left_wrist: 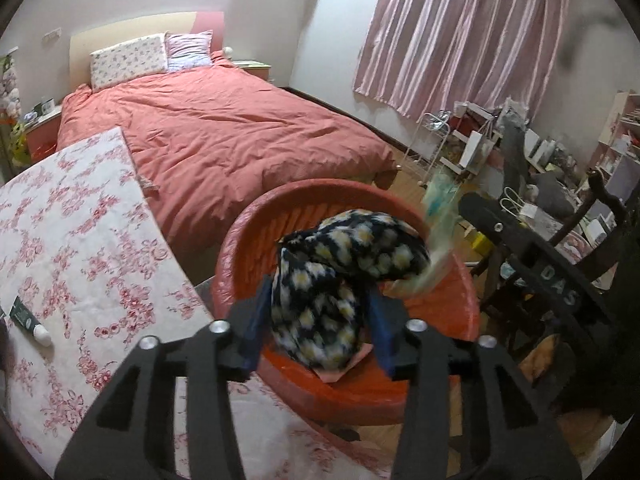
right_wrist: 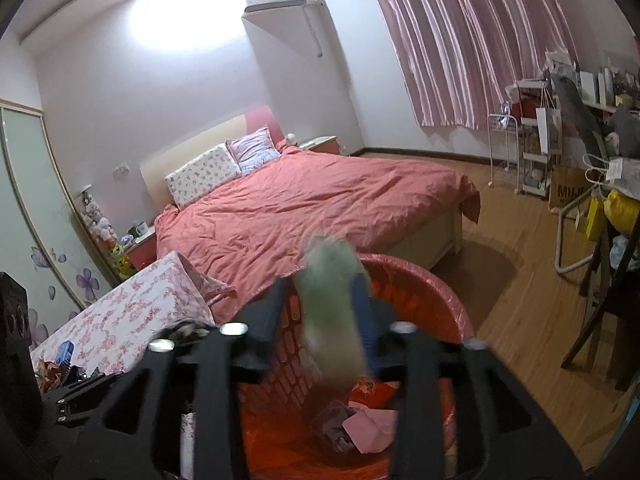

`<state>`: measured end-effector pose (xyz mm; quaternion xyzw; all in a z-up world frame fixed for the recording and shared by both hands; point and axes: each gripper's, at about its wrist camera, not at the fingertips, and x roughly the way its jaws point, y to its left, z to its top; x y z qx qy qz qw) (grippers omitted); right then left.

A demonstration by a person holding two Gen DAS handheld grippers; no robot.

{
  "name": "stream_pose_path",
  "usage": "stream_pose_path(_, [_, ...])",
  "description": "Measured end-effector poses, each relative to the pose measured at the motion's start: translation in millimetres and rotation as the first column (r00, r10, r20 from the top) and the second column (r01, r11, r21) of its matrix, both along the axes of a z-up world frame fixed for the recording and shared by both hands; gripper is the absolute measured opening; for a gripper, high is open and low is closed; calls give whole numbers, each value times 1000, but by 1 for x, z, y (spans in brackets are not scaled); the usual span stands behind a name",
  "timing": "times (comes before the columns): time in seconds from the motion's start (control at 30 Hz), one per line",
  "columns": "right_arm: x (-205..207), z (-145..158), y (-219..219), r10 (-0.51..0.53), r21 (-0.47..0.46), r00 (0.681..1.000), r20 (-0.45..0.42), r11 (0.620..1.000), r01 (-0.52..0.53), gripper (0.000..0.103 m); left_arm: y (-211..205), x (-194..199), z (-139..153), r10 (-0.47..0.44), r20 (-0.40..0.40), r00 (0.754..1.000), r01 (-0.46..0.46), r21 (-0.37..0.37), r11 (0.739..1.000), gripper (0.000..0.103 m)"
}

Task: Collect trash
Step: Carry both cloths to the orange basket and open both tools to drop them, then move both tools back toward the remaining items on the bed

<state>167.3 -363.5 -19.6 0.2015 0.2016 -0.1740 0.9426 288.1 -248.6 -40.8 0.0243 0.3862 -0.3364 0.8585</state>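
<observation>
A red basket [left_wrist: 240, 248] lined with a red bag stands beside the floral table. My left gripper [left_wrist: 320, 320] hangs over it, jaws apart, with a black, yellow and white patterned wrapper [left_wrist: 344, 264] loose and blurred between the blue pads. In the right wrist view my right gripper [right_wrist: 320, 312] is over the same basket [right_wrist: 440, 292], jaws apart. A pale green wrapper [right_wrist: 332, 312], smeared by motion, lies between its fingers without being pressed. Pink paper [right_wrist: 368, 424] and a red wrapper [right_wrist: 368, 390] lie at the basket's bottom.
A table with a red floral cloth [left_wrist: 80, 240] holds a dark tube [left_wrist: 32, 320] and some small litter [right_wrist: 60, 360]. A bed with a pink quilt [left_wrist: 224, 128] lies behind. A dark wooden chair [right_wrist: 612, 300] and cluttered shelves [left_wrist: 480, 140] stand on the right. Wooden floor [right_wrist: 520, 280] lies between.
</observation>
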Motion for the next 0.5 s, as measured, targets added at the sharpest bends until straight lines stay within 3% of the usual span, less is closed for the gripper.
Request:
stream_pose_path(0.17, [-5,2,7,-12,-13,1000,-12,1000,12,56,13,4,-5,32,1,999,-32,17,999,58])
stream_pose_path(0.5, [-1,15,28,31,-67,999,-30,997,-33,63,60,-11,7,117,68,991,-121,66,990,69])
